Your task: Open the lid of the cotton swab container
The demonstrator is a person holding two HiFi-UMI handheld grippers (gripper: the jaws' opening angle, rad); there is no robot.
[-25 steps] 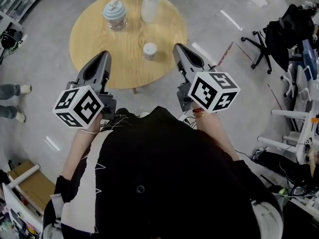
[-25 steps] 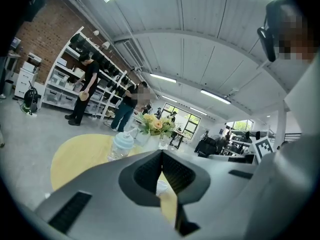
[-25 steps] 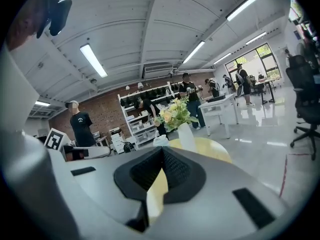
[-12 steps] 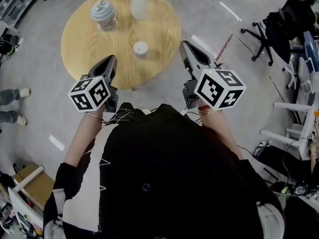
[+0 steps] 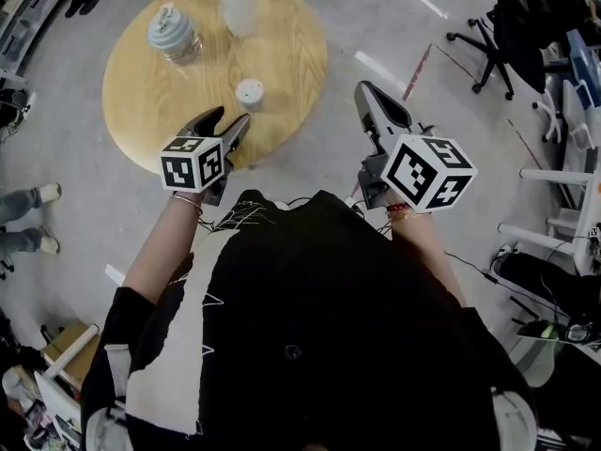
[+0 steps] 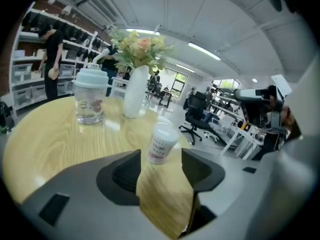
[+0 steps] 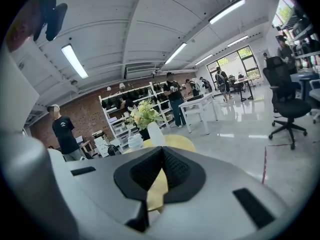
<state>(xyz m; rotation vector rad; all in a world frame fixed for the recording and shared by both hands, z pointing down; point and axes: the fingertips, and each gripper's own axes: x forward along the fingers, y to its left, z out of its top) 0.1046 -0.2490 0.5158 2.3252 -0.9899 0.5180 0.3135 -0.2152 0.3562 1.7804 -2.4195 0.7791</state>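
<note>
Just ahead of the left hand-held gripper (image 5: pixel 232 116), the cotton swab container (image 5: pixel 249 92) stands upright on the round wooden counter (image 5: pixel 150 101) with its lid on. The left gripper view frames it in the gap between the jaws, though the head view puts it slightly past their tips, untouched. Those jaws have just been opening from shut to wide apart, with nothing between the pads. Over the last second this hand-held gripper has also sunk over the counter's near edge and tipped down toward the container. Far off to its other side, the right hand-held gripper (image 5: pixel 368 90) hangs over the floor beyond the counter's rim, jaws together on nothing. I judge this to be the approach: the left looks readied to clamp the body, and the lid work has not begun.
</note>
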